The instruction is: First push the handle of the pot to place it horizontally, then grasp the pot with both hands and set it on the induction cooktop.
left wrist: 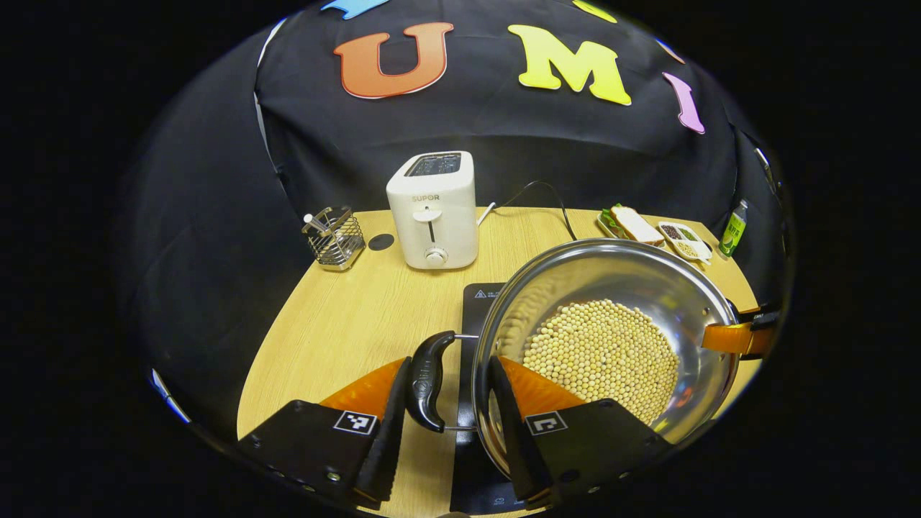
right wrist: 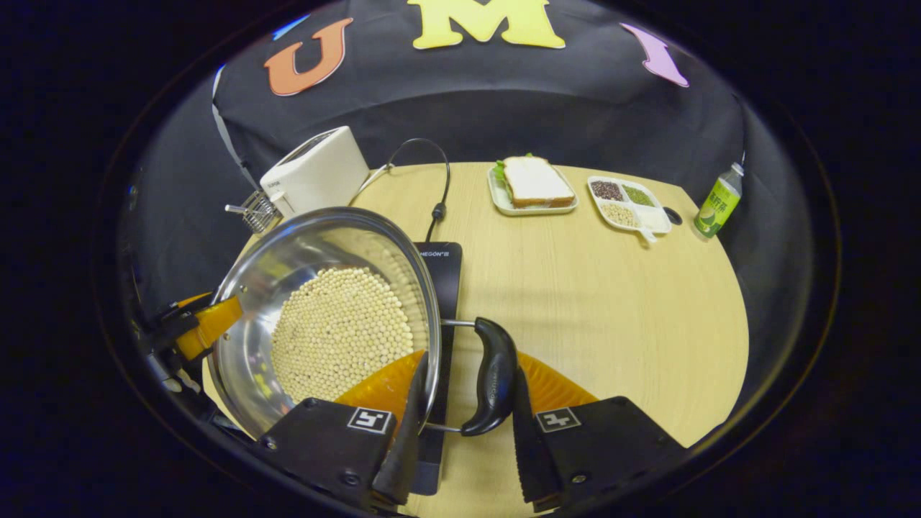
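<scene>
A steel pot [left wrist: 647,288] [right wrist: 288,252] holding pale round beans [left wrist: 601,352] [right wrist: 338,331] hangs over the black induction cooktop [left wrist: 481,298] [right wrist: 440,266]; whether it touches the cooktop I cannot tell. My left gripper [left wrist: 450,367] is shut across the pot's left black side handle [left wrist: 429,381], one finger outside the handle and the other inside the rim. My right gripper [right wrist: 471,367] grips the opposite black handle [right wrist: 493,374] the same way. Each gripper also appears at the pot's far side in the other view: the right gripper [left wrist: 741,337] and the left gripper [right wrist: 205,324].
On the wooden table [right wrist: 611,309] stand a white toaster [left wrist: 434,208] with its cable [right wrist: 435,180], a wire holder [left wrist: 334,237], a plate with a sandwich [right wrist: 532,183], a divided dish of grains [right wrist: 628,201] and a green bottle [right wrist: 717,201].
</scene>
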`<state>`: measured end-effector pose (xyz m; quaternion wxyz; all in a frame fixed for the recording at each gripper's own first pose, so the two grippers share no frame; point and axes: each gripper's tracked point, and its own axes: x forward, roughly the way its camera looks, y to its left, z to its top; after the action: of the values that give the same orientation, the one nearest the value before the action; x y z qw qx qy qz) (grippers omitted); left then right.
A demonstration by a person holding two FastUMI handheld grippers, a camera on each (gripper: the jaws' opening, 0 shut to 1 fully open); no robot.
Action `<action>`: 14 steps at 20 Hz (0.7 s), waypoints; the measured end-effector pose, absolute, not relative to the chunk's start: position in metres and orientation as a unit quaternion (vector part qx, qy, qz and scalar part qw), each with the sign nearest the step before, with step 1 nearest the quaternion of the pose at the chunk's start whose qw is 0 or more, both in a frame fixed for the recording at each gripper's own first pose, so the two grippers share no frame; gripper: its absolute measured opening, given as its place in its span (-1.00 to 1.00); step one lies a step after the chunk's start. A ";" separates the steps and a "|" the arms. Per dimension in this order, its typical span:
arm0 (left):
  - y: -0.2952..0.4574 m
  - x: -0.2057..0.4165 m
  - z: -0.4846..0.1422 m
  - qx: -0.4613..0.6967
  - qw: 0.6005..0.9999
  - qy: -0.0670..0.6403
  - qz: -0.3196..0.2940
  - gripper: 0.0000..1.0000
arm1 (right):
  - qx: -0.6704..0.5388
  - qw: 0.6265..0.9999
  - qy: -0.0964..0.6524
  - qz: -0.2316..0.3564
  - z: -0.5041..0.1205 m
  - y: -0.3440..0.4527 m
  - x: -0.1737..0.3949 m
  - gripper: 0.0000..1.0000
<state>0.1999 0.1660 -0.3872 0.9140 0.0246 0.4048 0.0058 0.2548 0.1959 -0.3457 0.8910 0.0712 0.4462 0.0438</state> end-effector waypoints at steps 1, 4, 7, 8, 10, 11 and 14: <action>0.166 0.201 -0.388 0.025 0.913 0.406 0.005 0.19 | 0.071 0.891 0.447 0.043 -0.346 0.197 0.255 0.14; 0.166 0.200 -0.393 0.021 0.911 0.412 0.005 0.20 | 0.072 0.887 0.454 0.041 -0.352 0.200 0.253 0.12; 0.167 0.202 -0.394 0.031 0.916 0.401 0.004 0.20 | 0.082 0.888 0.451 0.045 -0.355 0.199 0.256 0.14; 0.166 0.202 -0.395 0.033 0.917 0.397 0.004 0.21 | 0.088 0.889 0.447 0.044 -0.355 0.199 0.257 0.15; 0.166 0.202 -0.395 0.036 0.922 0.384 0.002 0.21 | 0.081 0.892 0.442 0.048 -0.354 0.197 0.258 0.15; 0.167 0.202 -0.395 0.036 0.925 0.379 0.003 0.21 | 0.084 0.893 0.439 0.049 -0.354 0.197 0.259 0.15; 0.167 0.204 -0.394 0.032 0.927 0.374 0.005 0.22 | 0.080 0.894 0.438 0.051 -0.355 0.198 0.258 0.17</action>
<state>0.2037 0.1668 -0.3944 0.9269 0.0319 0.3739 0.0053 0.2580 0.1976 -0.3547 0.8941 0.0801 0.4376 0.0505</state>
